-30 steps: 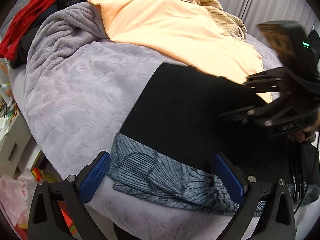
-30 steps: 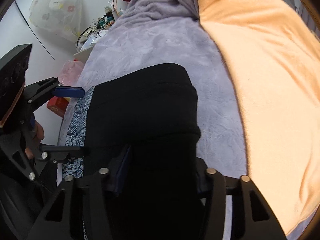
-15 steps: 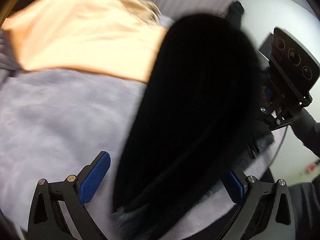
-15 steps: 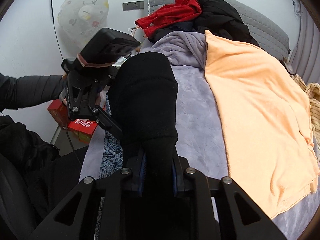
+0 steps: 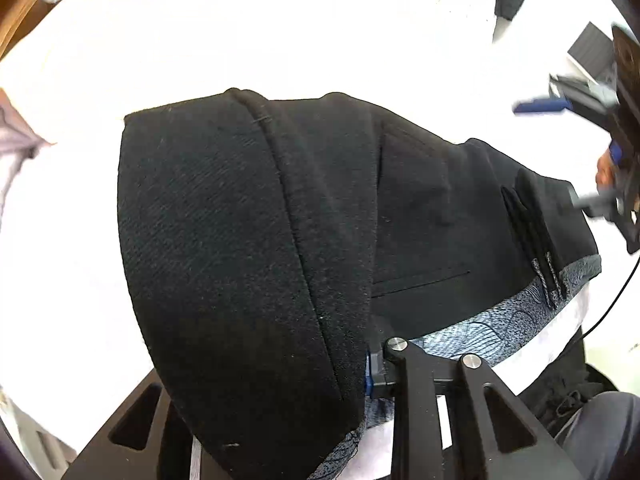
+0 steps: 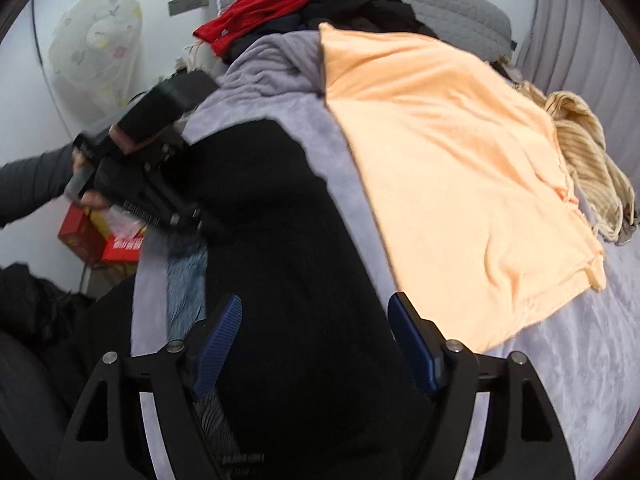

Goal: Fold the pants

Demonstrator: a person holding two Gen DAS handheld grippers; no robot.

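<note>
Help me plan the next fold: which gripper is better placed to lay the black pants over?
Left. The left gripper is clamped on the black pants, with a fold draped over it. The right gripper is open, its pads only straddling the cloth.

White characters are showing on the red box (image 6: 120, 250) beside the bed, but they are blurring too much to read; nothing else is bearing text.

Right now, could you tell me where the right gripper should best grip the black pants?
Probably the near end of the black pants, approached straight ahead along their length: that folded strip lies between the open fingers of the right gripper, narrow enough to pinch.
</note>
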